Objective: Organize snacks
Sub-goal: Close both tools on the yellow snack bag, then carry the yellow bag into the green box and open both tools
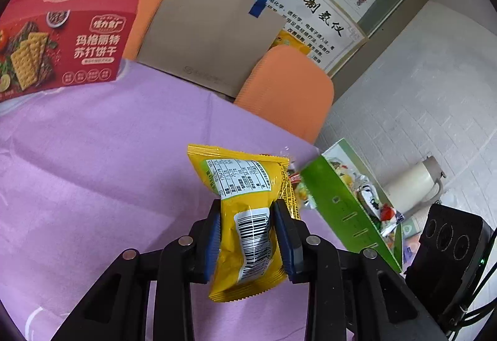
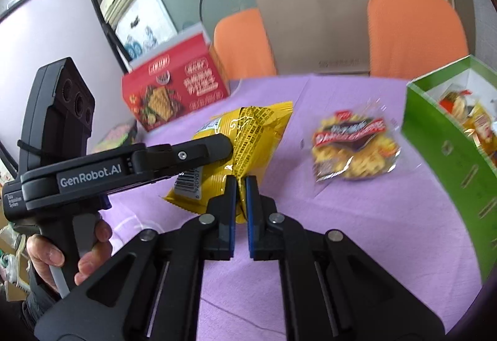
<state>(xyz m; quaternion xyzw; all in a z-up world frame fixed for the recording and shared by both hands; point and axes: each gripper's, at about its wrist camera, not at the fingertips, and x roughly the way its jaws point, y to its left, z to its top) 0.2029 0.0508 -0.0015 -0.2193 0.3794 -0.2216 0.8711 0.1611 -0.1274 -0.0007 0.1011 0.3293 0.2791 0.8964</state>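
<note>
The yellow snack packet (image 1: 245,216) was clamped by the left gripper (image 1: 248,235) across its barcode, and pinched at an edge by the nearly closed right gripper (image 2: 240,185). "GenRobot.AI" was read on the left gripper's body.

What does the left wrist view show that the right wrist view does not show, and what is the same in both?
Only the left wrist view shows the pale jug on the floor, and the nutrition table and barcode on the yellow snack packet.

Only the right wrist view shows the clear noodle snack bag lying on the purple tablecloth, the hand holding the left gripper, and the white board at left.

Both show the yellow packet gripped by both grippers, the red cracker box, the green box and the orange chairs.
</note>
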